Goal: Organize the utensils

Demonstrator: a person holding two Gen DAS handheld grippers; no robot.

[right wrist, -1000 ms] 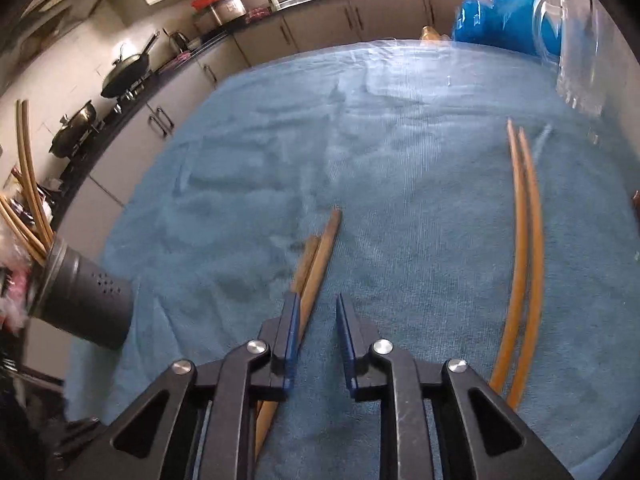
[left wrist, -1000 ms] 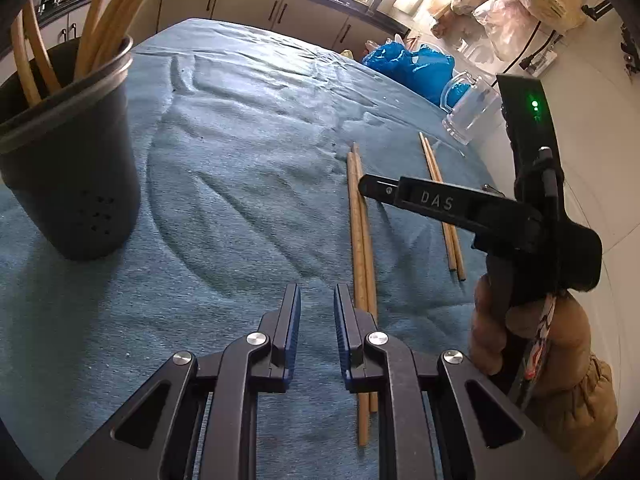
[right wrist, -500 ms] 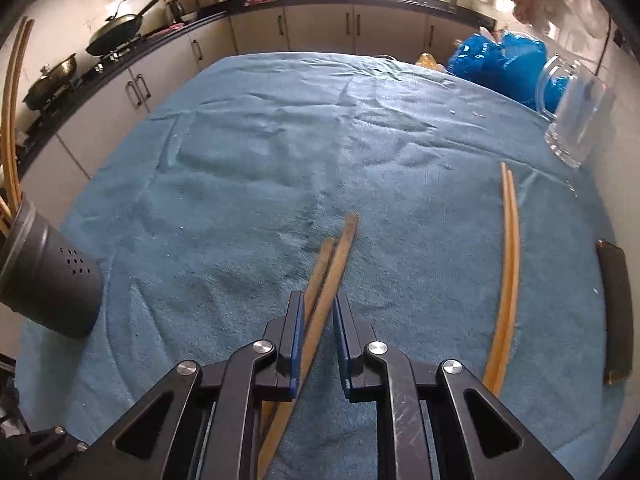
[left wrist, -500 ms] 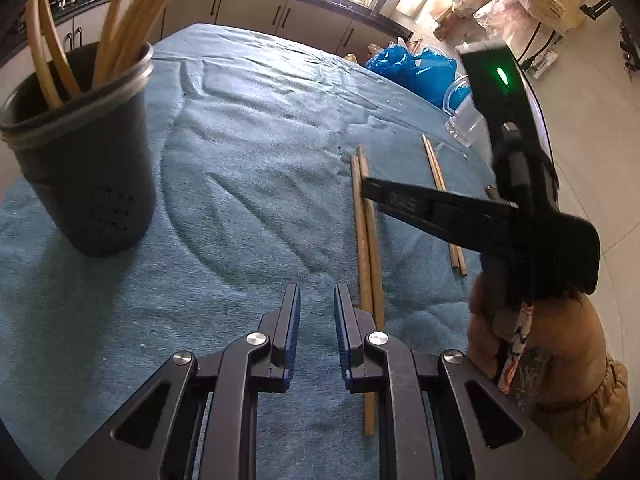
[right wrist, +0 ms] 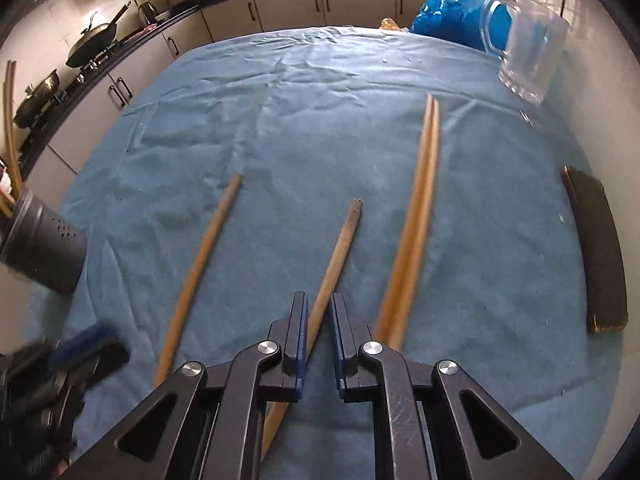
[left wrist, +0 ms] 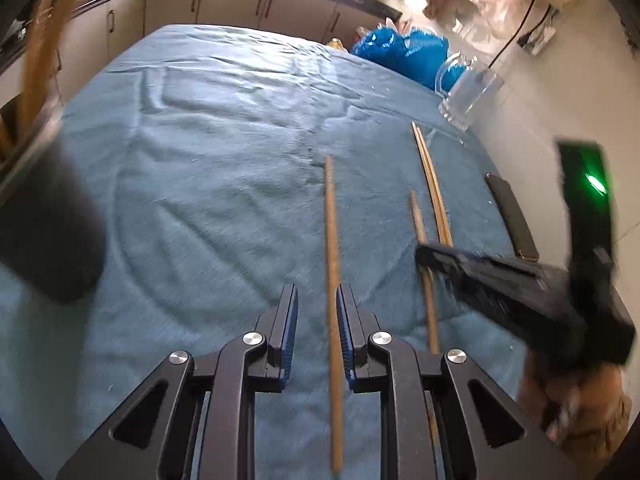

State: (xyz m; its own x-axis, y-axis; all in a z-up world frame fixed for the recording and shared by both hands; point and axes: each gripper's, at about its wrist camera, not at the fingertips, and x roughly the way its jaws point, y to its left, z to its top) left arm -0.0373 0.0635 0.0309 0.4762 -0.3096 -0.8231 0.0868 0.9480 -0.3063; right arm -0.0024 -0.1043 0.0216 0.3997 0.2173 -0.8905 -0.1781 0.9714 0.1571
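Several wooden chopsticks lie on the blue cloth. My left gripper [left wrist: 317, 308] is open, its fingers on either side of one chopstick [left wrist: 331, 240] that rests on the cloth. My right gripper [right wrist: 319, 312] is narrowly open around a second chopstick [right wrist: 340, 244], which looks raised at its far end; whether the pads touch it I cannot tell. That stick also shows in the left wrist view [left wrist: 423, 256]. A pair of chopsticks [right wrist: 420, 200] lies to the right. The dark utensil holder [right wrist: 40, 240] with chopsticks in it stands at the left.
A glass mug [right wrist: 528, 56] stands at the far right of the cloth [right wrist: 280, 100]. A dark flat case [right wrist: 600, 248] lies near the right edge. A blue bag [right wrist: 448, 20] sits behind the table. Kitchen counters run along the back.
The two chopsticks that lay side by side are now apart. The right gripper has one between its fingers and has moved right. The left gripper has moved over the other one.
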